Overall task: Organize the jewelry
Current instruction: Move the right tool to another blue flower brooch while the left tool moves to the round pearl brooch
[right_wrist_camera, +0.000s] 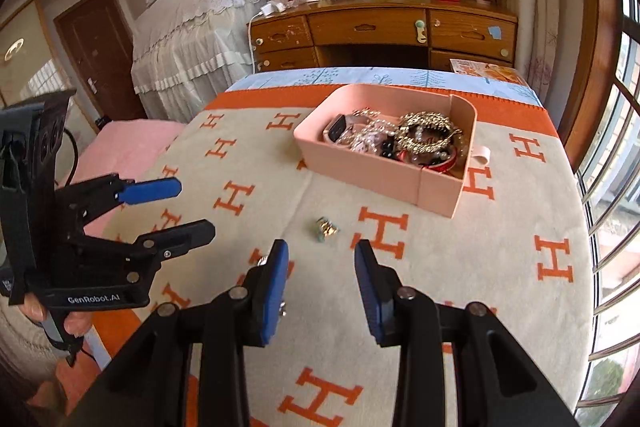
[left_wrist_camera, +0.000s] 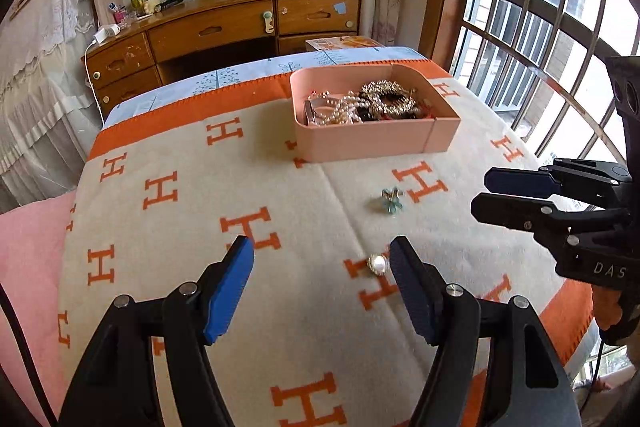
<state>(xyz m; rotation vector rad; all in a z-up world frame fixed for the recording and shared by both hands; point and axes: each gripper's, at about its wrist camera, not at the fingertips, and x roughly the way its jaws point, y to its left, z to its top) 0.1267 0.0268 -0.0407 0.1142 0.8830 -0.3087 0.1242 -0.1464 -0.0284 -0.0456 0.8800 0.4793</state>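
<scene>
Both hand-held grippers spread, empty: left (left_wrist_camera: pixel 322 283) beside pearl earring (left_wrist_camera: pixel 377 264); teal trinket (right_wrist_camera: pixel 326 227), pink tray (right_wrist_camera: pixel 436 195) beyond.

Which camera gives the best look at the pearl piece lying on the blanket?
The left wrist view: the pearl piece lies uncovered beside the left gripper's finger. In the right wrist view only glints of it peek around the right gripper's finger.
</scene>
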